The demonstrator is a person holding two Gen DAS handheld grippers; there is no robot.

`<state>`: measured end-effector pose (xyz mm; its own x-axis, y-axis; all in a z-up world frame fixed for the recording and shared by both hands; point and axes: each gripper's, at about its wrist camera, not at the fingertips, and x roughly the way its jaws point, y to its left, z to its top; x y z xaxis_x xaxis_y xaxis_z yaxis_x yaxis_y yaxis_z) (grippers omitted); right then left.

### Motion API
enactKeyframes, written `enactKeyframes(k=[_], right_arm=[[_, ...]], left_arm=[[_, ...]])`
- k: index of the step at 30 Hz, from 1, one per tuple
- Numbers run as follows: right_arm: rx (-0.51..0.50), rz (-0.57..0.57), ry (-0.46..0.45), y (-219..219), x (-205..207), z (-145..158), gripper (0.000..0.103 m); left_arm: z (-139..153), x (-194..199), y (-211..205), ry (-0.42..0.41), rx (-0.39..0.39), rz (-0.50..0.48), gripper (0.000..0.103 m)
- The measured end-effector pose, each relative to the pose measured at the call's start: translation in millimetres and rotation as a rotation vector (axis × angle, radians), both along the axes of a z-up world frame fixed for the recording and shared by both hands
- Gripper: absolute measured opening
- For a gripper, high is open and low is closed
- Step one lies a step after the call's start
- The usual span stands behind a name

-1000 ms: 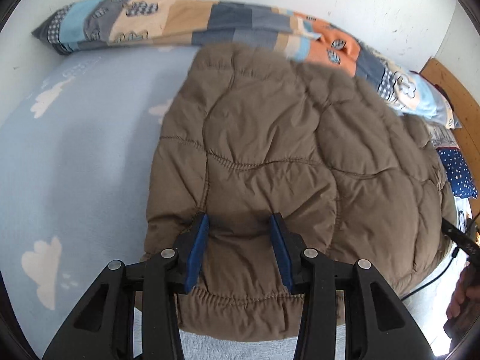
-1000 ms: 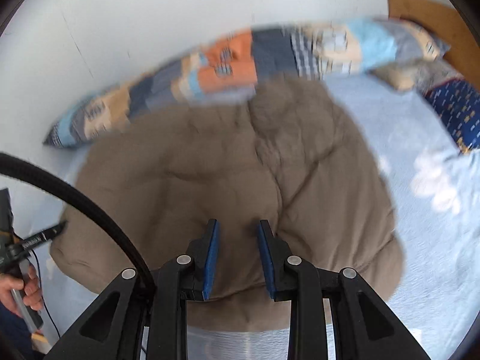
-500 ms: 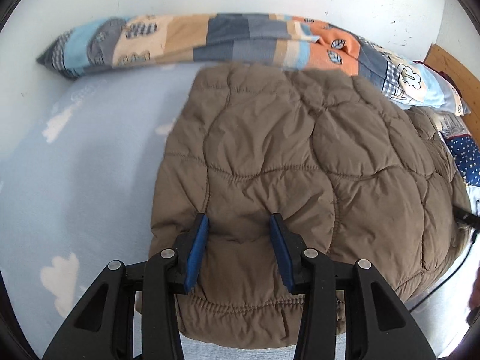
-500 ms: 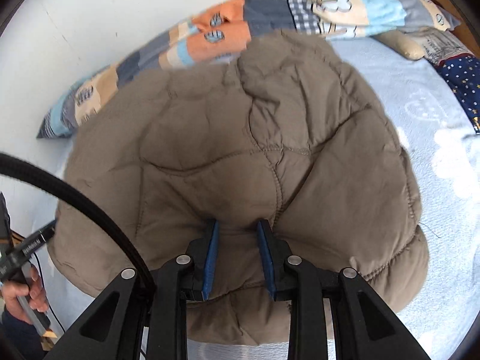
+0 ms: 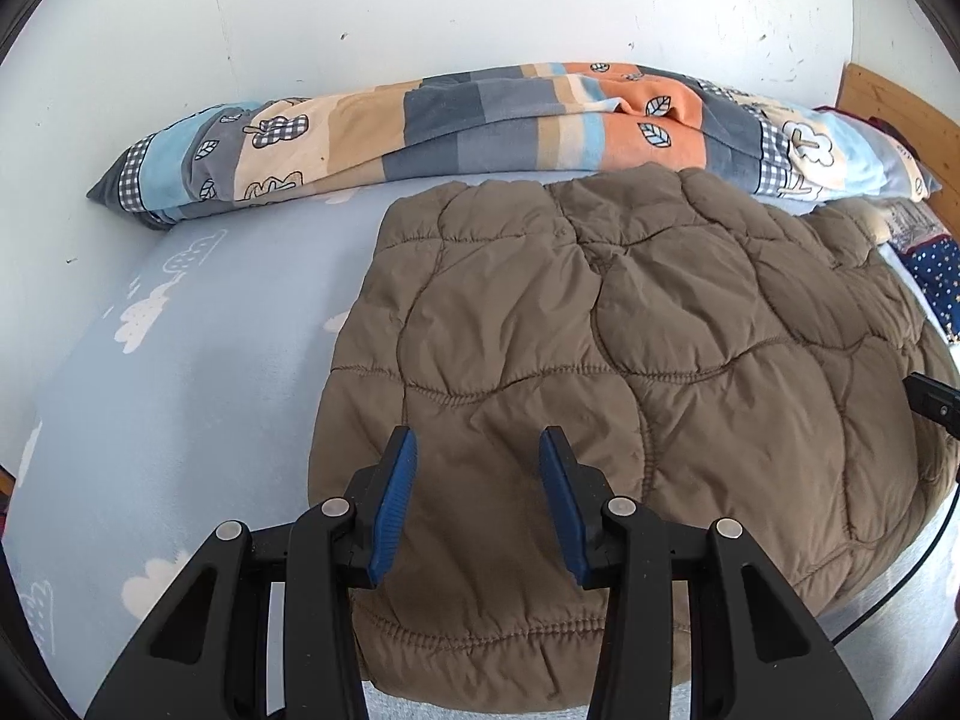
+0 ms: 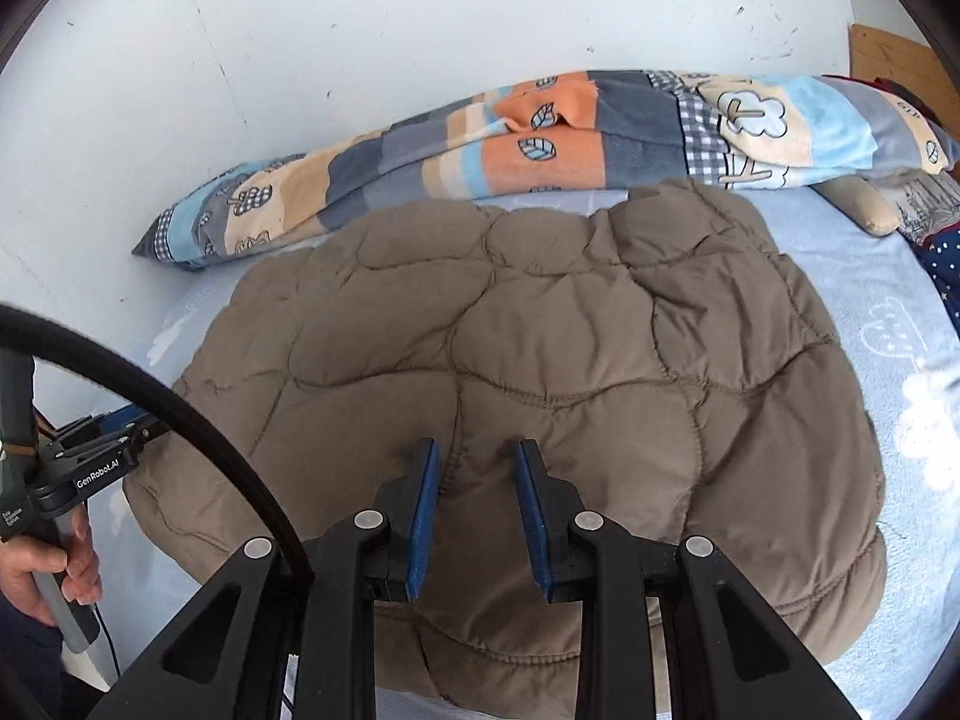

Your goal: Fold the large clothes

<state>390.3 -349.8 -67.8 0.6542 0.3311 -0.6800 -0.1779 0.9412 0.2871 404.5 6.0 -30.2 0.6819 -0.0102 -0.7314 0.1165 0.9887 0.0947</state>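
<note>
1. The bed (image 5: pixel 180 372) is the biggest thing. It has a light blue sheet with white clouds on it, and it fills most of both views under a white wall (image 5: pixel 420 6).
2. The brown puffy jacket (image 5: pixel 600 372) lies flat on the bed. In the left wrist view it spreads from the middle out to 3 o'clock. In the right wrist view it fills the middle (image 6: pixel 540 360), and its stretchy bottom edge is close to the cameras at 6 o'clock.
3. A long patchwork blanket (image 5: pixel 480 120) is bunched along the wall at 12 o'clock. The far edge of the jacket almost touches it.
4. A dark blue pillow with white dots (image 5: pixel 936 276) sits at 3 o'clock, just beside the jacket.
5. The left gripper (image 5: pixel 477 498) is at 6 o'clock above the jacket's near edge. Its blue pads are spread apart and pinch nothing.
6. The right gripper (image 6: pixel 477 510) is at 6 o'clock too, over the jacket. Its blue pads have a smaller gap and also pinch nothing.
7. A hand (image 6: pixel 42 576) at 8 o'clock in the right wrist view holds the handle of the left gripper.
</note>
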Motion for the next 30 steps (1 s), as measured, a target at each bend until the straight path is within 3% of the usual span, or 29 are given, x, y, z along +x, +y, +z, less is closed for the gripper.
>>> enactKeyframes(k=[14,30], right_arm=[[0.04,0.02,0.099,-3.7,9.5,-23.0,0.029],[0.028,0.03,0.116,-2.7,10.5,-26.4,0.029]], left_arm=[[-9.7,1.4,-6.5,-0.005,0.081,-0.009,0.042],[-13.8,2.2,-11.1,-0.011,0.122,-0.016,0.042]])
